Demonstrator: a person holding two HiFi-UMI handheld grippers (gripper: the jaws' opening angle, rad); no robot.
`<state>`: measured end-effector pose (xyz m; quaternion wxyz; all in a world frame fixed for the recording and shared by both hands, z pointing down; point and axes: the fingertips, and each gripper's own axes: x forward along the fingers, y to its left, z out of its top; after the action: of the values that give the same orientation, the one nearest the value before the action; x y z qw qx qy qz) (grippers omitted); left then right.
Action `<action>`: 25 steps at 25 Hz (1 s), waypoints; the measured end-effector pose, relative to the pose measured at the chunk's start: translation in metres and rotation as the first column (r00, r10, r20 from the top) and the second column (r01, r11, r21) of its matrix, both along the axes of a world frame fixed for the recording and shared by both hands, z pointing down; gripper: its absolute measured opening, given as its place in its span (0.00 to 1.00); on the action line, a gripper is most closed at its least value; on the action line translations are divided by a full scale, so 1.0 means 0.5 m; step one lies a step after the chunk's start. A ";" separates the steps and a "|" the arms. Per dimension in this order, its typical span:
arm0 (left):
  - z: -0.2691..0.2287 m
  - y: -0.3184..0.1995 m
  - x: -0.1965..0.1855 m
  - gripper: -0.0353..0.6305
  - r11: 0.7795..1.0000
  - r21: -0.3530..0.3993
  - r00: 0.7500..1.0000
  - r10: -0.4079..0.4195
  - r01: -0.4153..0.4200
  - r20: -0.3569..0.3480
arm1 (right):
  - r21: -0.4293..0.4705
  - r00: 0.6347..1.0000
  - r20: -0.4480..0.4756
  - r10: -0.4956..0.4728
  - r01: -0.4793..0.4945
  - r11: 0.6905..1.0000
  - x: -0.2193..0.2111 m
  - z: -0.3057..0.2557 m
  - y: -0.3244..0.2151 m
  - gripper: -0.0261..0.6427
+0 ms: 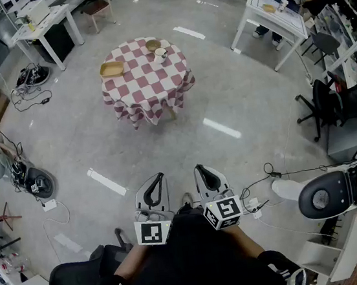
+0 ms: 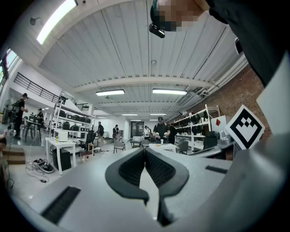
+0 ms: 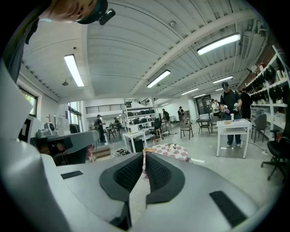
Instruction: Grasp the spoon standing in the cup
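Cup (image 1: 161, 54) standing on checkered table (image 1: 137, 88), near its far edge, spoon too small for seeing. Left gripper (image 1: 160, 177) and right gripper (image 1: 199, 168) hovering low before person, well apart from table, jaws of both pressing together, holding nothing.

Nothing legible here
No words, brands or numbers can be read — only black-and-white square markers (image 1: 152, 232) on the cubes (image 1: 221, 212) of the left gripper (image 1: 160, 179) and right gripper (image 1: 199, 170), well apart from the checked table (image 1: 145, 84).
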<state>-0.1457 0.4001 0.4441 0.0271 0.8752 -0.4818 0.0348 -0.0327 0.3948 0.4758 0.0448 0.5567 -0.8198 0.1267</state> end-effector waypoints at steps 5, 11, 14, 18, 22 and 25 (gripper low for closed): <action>-0.003 -0.001 0.003 0.07 1.000 0.000 1.000 -0.002 0.002 -0.002 | 0.001 1.000 0.009 0.004 -0.004 1.000 0.004 -0.003 0.002 0.09; -0.001 0.000 0.026 0.07 1.000 0.001 1.000 0.010 -0.010 -0.001 | -0.006 1.000 0.004 0.004 -0.004 1.000 0.020 0.003 0.007 0.09; 0.002 0.001 0.042 0.07 1.000 -0.001 1.000 0.012 -0.012 0.000 | -0.006 1.000 0.014 -0.004 0.004 1.000 0.032 0.008 0.008 0.09; 0.004 0.003 0.067 0.07 1.000 -0.003 1.000 0.007 -0.007 0.008 | 0.007 0.999 0.037 -0.011 0.011 1.000 0.054 0.005 0.011 0.09; 0.005 0.001 0.099 0.07 1.000 -0.014 1.000 -0.010 0.010 -0.003 | 0.009 0.999 0.030 -0.032 0.032 0.999 0.083 0.006 0.009 0.09; 0.011 -0.010 0.117 0.07 0.999 -0.026 0.999 -0.025 0.024 -0.030 | 0.016 0.999 0.025 -0.047 0.047 0.999 0.104 0.015 -0.005 0.09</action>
<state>-0.0870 0.3952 0.4494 0.0460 0.8693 -0.4913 0.0272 0.0192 0.3925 0.4833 0.0332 0.5359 -0.8341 0.1262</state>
